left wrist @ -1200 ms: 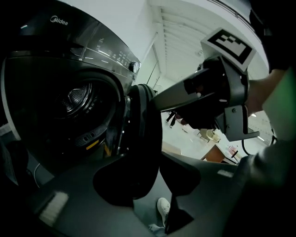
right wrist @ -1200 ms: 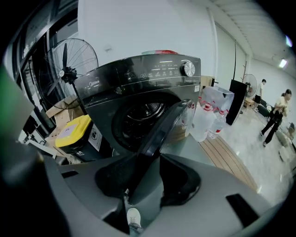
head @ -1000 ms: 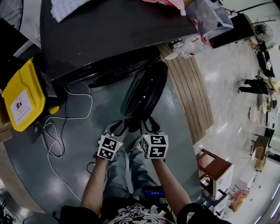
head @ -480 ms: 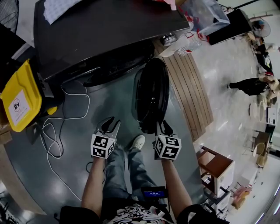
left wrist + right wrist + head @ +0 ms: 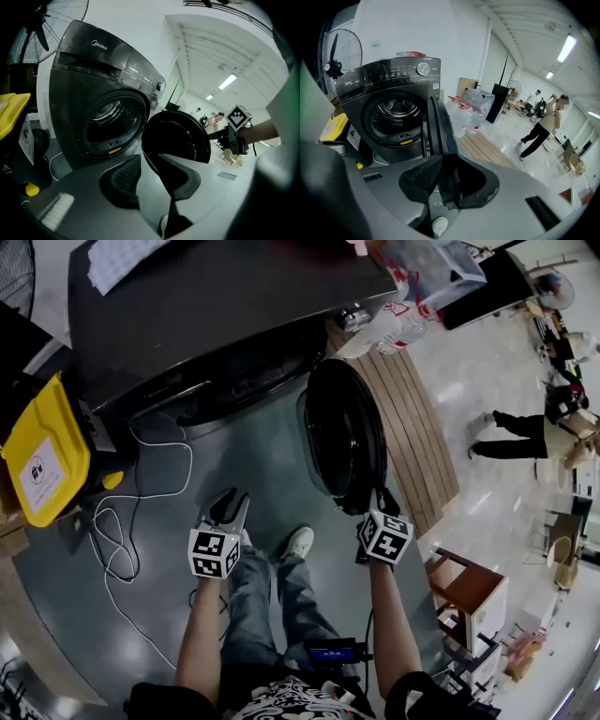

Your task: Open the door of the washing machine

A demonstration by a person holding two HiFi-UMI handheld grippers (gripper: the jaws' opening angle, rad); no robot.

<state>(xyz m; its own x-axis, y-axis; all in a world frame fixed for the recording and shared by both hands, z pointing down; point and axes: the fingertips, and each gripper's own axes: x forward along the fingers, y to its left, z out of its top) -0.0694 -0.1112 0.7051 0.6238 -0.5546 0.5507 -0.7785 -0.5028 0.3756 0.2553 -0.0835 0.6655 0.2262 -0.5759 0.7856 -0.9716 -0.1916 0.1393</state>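
Two sets of jaws have just been closing: my right gripper [image 5: 443, 183] pinches the door [image 5: 342, 432] at its rim, my left gripper [image 5: 151, 183] part-spread, empty. The door stands wide off the washing machine [image 5: 225, 306]; if I pull further, the rim could slip my pinch.

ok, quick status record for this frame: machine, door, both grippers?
machine: dark grey front-loading washing machine, drum opening exposed
door: round dark glass door, swung well out from the front
right gripper: jaws have just been closing, clamped on the door's rim
left gripper: jaws have just been closing, nothing between them, clear of the door
task: door open
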